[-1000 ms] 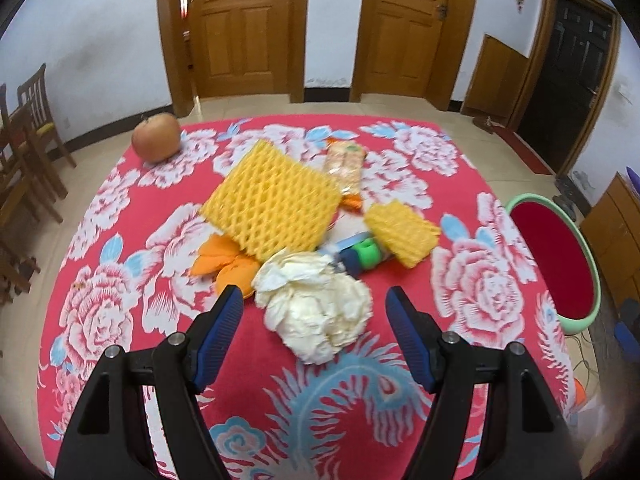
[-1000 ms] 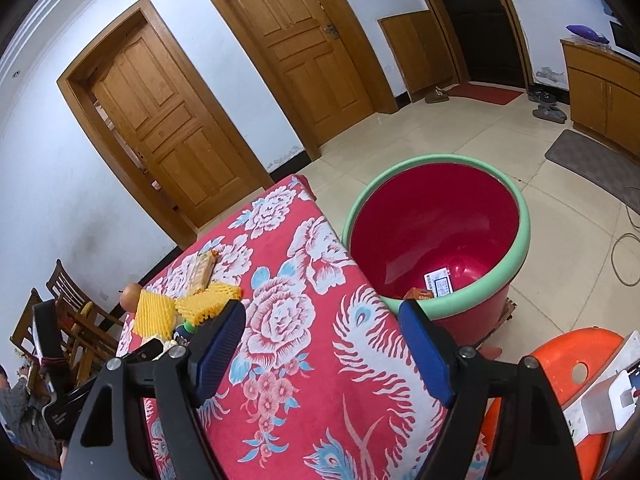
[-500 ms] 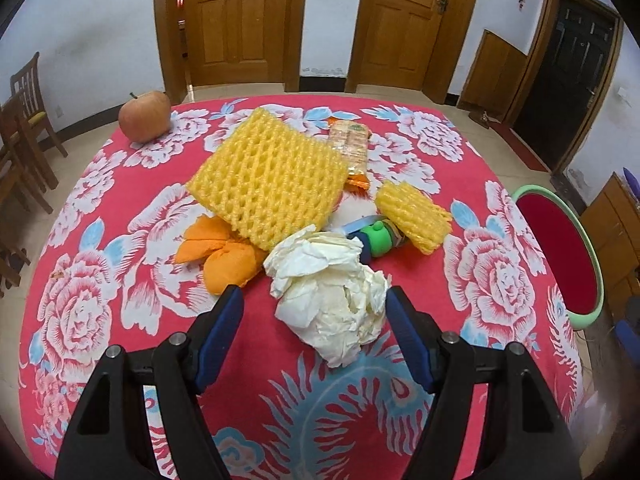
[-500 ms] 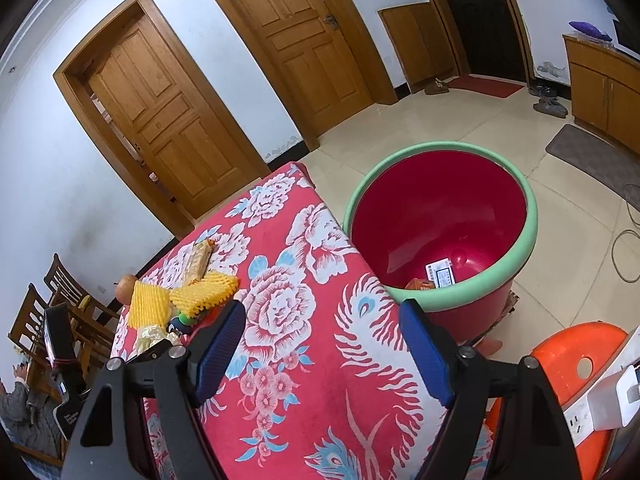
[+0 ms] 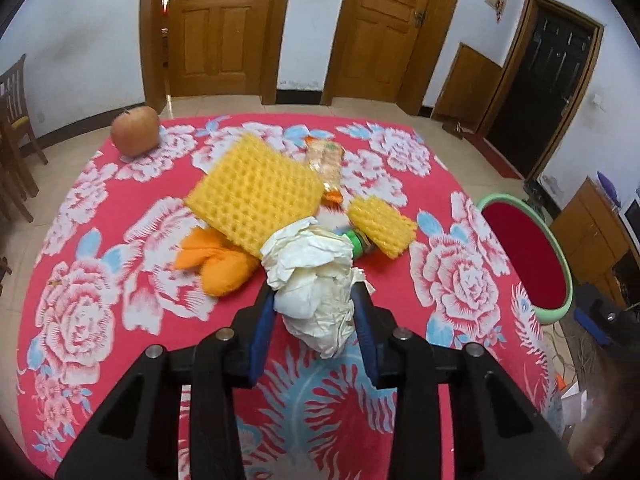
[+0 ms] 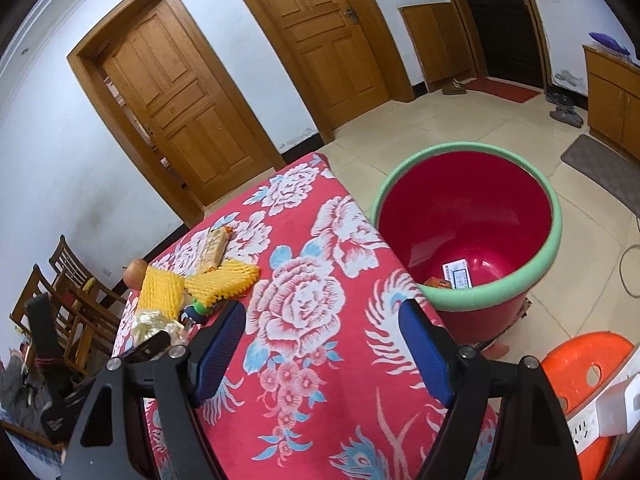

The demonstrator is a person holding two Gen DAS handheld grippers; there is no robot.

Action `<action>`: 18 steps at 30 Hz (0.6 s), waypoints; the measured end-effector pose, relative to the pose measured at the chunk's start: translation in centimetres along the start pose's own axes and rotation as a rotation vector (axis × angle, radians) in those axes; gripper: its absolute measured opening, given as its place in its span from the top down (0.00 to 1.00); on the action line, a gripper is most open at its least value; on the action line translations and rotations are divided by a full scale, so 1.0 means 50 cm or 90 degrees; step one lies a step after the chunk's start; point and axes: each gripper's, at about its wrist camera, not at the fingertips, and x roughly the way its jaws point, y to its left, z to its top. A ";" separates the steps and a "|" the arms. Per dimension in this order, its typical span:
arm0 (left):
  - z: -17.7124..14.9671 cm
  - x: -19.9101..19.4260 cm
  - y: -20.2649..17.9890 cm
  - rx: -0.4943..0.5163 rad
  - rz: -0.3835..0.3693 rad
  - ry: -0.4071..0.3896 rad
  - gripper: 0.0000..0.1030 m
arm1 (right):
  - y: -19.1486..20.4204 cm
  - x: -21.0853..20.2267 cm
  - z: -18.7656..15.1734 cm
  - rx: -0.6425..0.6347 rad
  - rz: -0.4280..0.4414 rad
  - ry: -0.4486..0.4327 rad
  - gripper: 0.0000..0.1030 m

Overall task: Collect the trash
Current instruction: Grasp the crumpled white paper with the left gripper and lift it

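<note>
— What's the left claw (image 5: pixel 314 314) doing?

— I've just been closing it on the crumpled paper wad (image 5: pixel 316 276); both blue pads press its sides, so it's clenched on the wad. I came in steeply from above so the jaws straddle it without catching the floral cloth on the bench (image 5: pixel 80 300).

— And the other trash?

— The big yellow foam net (image 5: pixel 256 196) lies at eleven o'clock of the wad, the orange peel (image 5: pixel 216 260) at nine, the small foam net (image 5: pixel 380 226) at two. Something green sits under that one, possibly a bottle cap; it's blurred.

— Right claw (image 6: pixel 320 344)?

— Released, empty, waiting beside the red bin (image 6: pixel 468 296) where the wad should go.
</note>
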 end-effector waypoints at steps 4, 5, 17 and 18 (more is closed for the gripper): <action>0.011 -0.021 0.029 -0.016 0.018 -0.018 0.63 | 0.031 0.016 0.002 -0.027 0.009 0.008 0.21; 0.012 -0.025 0.038 -0.020 0.024 -0.021 0.63 | 0.042 0.023 0.003 -0.035 0.012 0.012 0.21; 0.015 -0.026 0.109 -0.029 0.087 -0.044 0.63 | 0.173 0.114 0.000 -0.141 0.037 0.060 0.21; 0.015 -0.025 0.113 -0.032 0.085 -0.043 0.63 | 0.184 0.125 0.000 -0.153 0.038 0.064 0.21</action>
